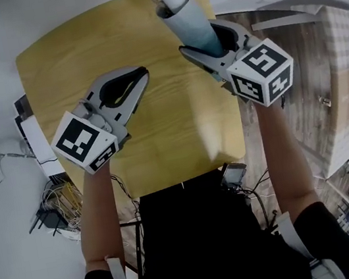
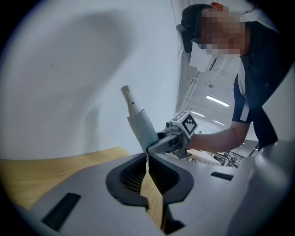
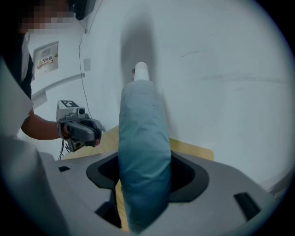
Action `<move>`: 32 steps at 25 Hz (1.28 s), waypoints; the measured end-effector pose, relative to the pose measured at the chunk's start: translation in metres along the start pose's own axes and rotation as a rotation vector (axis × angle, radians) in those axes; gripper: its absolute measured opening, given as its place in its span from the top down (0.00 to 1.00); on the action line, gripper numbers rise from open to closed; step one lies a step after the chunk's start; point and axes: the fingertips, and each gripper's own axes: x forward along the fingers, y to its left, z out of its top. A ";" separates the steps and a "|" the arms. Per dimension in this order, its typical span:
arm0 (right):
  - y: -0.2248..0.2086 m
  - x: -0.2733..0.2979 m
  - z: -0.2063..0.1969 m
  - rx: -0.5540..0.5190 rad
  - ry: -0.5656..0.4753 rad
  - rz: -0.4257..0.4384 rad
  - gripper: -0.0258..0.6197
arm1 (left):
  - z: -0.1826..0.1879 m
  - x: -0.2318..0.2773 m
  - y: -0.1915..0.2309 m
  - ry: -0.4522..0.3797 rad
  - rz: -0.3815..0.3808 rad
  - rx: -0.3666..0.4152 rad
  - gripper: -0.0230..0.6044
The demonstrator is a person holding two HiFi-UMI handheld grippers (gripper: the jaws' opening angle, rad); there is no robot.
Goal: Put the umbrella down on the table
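Umbrella (image 3: 143, 156) fills the right gripper view, closest thing to that lens: folded, blue-grey sleeve, white end pointing up and away. Right gripper (image 1: 207, 38) is clamped on the sleeve, one jaw each side, pinching the fabric. It is held in the air, tilted, over the far right part of the counter (image 1: 80, 58). No part of it touches the wood as far as the views show. Its lower end runs out of sight below the jaws.

The grip sits low on the sleeve, so most of the length sticks out past the jaws. That is likely so the long body can be laid flat without the gripper hitting the top first.

Other side, left gripper (image 1: 140, 76) has its jaws closed together with nothing between them. Only a sliver of counter shows through the slit in its own view. It hangs over the counter's middle, well apart from the umbrella, and looks parked out of the way, since one gripper is enough here.

Task judged not done: the umbrella needs lowering, tipping to horizontal, then release. The counter is light wood with nothing else on it in the head view. Risk: the round sleeve could roll toward an edge once let go.

White wall (image 2: 69, 69) behind. Cables (image 1: 58, 202) lie on the floor at left, with wood floor at right.
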 end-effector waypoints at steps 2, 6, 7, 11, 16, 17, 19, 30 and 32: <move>-0.007 0.012 -0.003 -0.018 0.034 -0.021 0.50 | -0.002 0.002 0.004 0.001 0.003 0.009 0.94; -0.014 0.036 -0.006 -0.082 0.088 -0.065 0.50 | -0.010 0.000 0.014 -0.002 0.017 -0.002 0.94; -0.016 0.042 -0.005 -0.107 0.100 -0.070 0.50 | -0.012 0.001 0.016 -0.002 0.016 -0.005 0.94; -0.015 0.060 -0.009 -0.229 0.171 -0.075 0.50 | -0.016 -0.001 0.020 -0.002 0.012 0.000 0.94; -0.014 0.075 -0.018 -0.326 0.244 -0.059 0.50 | -0.020 -0.001 0.020 -0.008 0.008 -0.002 0.94; -0.011 0.078 -0.019 -0.334 0.252 -0.055 0.50 | -0.021 -0.001 0.019 -0.009 0.006 -0.002 0.94; -0.008 0.085 -0.020 -0.348 0.268 -0.048 0.50 | -0.023 -0.004 0.020 -0.011 0.003 -0.002 0.94; -0.002 0.105 -0.036 -0.414 0.364 -0.026 0.50 | -0.028 -0.006 0.018 -0.036 -0.006 -0.008 0.94; -0.001 0.110 -0.040 -0.424 0.397 -0.013 0.50 | -0.029 -0.007 0.017 -0.037 -0.006 -0.009 0.94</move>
